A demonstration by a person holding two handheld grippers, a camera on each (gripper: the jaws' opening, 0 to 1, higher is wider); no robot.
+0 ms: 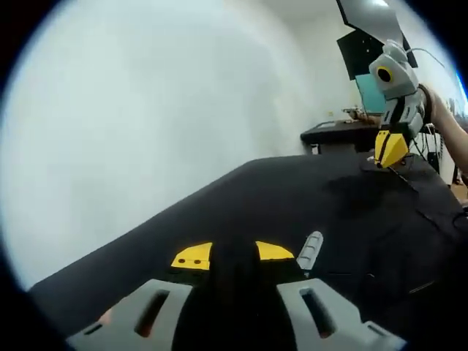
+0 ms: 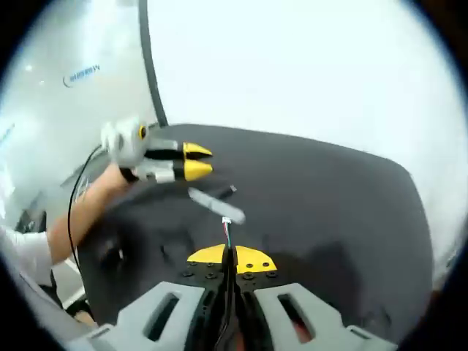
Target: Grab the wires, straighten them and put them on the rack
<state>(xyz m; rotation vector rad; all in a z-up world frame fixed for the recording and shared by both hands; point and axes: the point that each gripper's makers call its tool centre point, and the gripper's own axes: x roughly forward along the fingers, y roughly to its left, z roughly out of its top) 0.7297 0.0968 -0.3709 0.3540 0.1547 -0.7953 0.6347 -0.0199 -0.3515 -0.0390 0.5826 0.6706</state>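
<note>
Right gripper (image 2: 231, 260) pinches a wire (image 2: 227, 238); left gripper (image 1: 233, 254) gapes, wire's far end blurred.

No readable text. Blue lettering (image 2: 81, 74) on white wall (image 2: 44, 110), far left in right gripper view: blurred, cannot be made out. No labels, brands or numbers legible elsewhere.
</note>
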